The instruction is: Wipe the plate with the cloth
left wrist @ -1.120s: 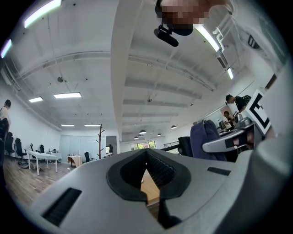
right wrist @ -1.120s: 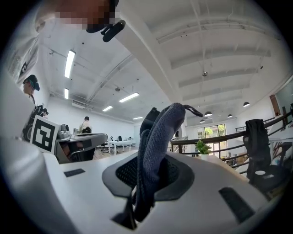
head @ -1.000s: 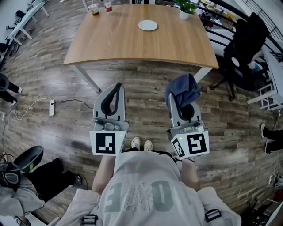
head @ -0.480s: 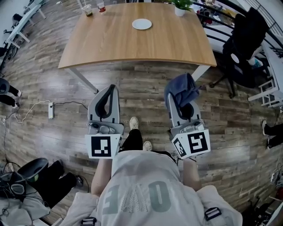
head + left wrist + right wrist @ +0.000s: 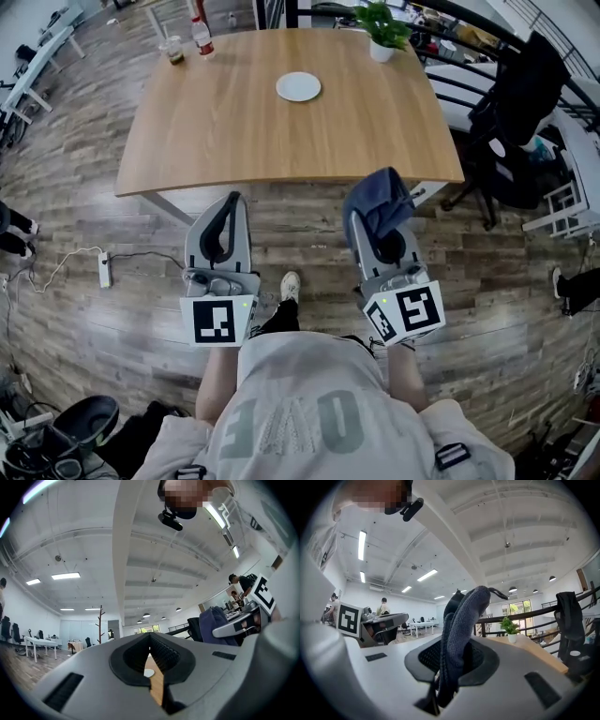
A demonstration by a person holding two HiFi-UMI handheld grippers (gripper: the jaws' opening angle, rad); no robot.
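Plate [image 5: 298,87] lies well ahead on the desk [image 5: 234,141], with plant [image 5: 380,23], bottle [image 5: 200,39] and cup [image 5: 172,51] behind it. My right hand-held gripper [image 5: 377,214] grasps the cloth [image 5: 386,192]; my left hand-held gripper [image 5: 232,202] is clenched.

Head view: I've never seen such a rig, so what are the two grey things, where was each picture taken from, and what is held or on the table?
They are tongs, one in each of a person's hands. The head view looks down from the person's head; the other two views come from cameras riding on the tongs. The left tongs are shut and empty. The right tongs are shut on a dark blue cloth. The wooden table bears a white plate, a potted plant, a cup and a bottle.
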